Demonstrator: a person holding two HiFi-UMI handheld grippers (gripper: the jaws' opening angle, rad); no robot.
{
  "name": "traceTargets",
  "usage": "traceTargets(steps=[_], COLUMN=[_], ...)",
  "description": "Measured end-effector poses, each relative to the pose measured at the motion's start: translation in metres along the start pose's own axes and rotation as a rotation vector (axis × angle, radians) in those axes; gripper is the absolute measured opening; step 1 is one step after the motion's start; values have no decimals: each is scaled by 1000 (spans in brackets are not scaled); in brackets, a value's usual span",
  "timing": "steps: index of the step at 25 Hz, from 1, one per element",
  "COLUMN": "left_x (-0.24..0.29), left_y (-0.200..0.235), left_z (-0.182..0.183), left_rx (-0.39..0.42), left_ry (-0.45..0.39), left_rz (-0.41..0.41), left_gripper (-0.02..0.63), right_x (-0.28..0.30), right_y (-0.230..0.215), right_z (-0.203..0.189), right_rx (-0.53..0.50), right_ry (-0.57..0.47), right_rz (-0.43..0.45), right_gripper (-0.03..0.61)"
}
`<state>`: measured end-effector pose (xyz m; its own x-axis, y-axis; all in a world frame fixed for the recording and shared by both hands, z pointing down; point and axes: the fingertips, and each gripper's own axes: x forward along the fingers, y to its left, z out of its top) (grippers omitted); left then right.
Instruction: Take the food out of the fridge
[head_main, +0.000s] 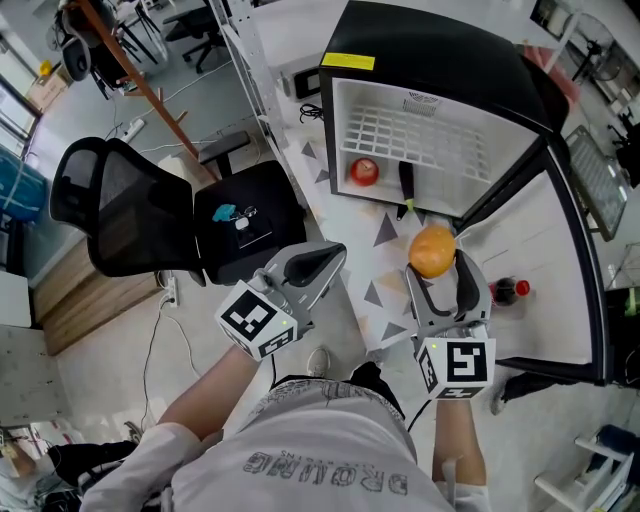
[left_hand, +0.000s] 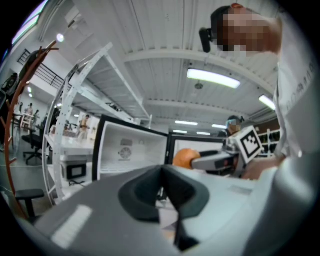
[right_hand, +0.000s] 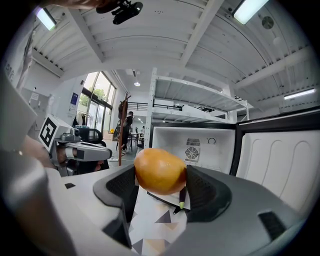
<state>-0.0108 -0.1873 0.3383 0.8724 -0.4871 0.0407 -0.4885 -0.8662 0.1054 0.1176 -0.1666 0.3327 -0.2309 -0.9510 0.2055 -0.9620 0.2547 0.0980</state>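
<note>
You are pinching the orange fruit (head_main: 432, 251) in your right gripper (head_main: 440, 270), holding it just outside the open fridge (head_main: 430, 45) (a red apple (head_main: 364, 171) is sitting inside). Your left gripper (head_main: 322, 262) is hovering nearby, jaws pressed together on nothing.

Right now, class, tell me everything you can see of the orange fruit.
The fruit is a smooth, rounded oval, orange shading to yellow, with a dull skin. It looks whole and unmarked, and no stem shows. The right claw grips it between its dark pads, one on each side, and holds it in the air in front of the open fridge. Nothing else touches it.
</note>
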Motion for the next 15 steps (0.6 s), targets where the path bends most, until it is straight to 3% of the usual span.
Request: traceTargets(steps=[15], left_x=[2], left_y=[-7], left_z=[-1], left_rx=[1], left_ry=[4], left_rz=[-5], left_gripper=[6], right_x=[-10], right_y=[-4], right_z=[-5], right_rx=[28], right_ry=[5], right_rz=[-12], right_gripper=[319])
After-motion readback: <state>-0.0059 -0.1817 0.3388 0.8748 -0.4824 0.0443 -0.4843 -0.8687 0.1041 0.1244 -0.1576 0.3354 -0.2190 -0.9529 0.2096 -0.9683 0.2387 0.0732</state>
